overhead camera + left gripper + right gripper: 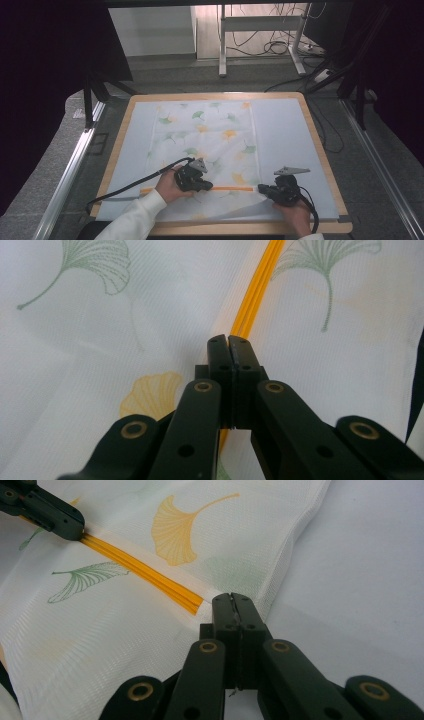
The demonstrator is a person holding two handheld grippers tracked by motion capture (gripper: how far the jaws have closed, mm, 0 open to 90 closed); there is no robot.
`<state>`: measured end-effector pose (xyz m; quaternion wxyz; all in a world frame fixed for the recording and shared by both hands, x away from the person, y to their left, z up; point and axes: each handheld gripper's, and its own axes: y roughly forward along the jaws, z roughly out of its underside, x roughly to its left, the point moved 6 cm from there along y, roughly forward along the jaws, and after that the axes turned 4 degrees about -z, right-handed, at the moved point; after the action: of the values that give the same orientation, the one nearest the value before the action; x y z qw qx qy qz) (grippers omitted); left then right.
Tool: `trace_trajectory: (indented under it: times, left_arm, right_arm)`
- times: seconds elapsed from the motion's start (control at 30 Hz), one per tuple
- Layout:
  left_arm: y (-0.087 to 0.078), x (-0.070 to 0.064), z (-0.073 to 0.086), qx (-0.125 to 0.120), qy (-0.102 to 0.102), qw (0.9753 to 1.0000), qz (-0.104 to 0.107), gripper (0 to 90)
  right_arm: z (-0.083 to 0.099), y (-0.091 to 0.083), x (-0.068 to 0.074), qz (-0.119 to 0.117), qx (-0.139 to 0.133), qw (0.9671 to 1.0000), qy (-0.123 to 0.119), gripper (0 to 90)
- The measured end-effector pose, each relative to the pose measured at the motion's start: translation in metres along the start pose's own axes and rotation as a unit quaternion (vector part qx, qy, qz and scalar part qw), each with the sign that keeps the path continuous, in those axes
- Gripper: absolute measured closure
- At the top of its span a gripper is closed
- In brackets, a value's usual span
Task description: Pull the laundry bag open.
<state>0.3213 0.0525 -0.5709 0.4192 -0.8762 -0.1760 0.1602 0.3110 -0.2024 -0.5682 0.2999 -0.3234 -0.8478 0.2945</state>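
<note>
A white mesh bag (205,135) printed with green and yellow ginkgo leaves lies flat on the table. An orange zipper (230,189) runs along its near edge. My left gripper (210,187) sits at the left part of the zipper, and in the left gripper view its jaws are pressed together at the tip (229,340) on the orange zipper (260,285). My right gripper (261,189) holds the zipper's right end; its jaws (232,597) are shut on the white fabric tab where the orange zipper (145,572) stops. The left gripper (75,530) shows farther along that line.
A pale sheet (285,135) covers the wooden table (215,95), with bare sheet to the right of the bag. Beyond the table stand desk legs and floor cables (270,47). Metal rails run along both sides.
</note>
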Motion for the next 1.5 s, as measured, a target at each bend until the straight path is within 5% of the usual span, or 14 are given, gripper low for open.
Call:
trace_trajectory:
  times: [1.5]
  left_arm:
    - [-0.016,0.008,0.020,0.003,-0.016,0.9998,-0.009,90.0]
  right_arm:
    - [0.000,0.000,0.000,0.000,0.001,1.0000,-0.002,89.6]
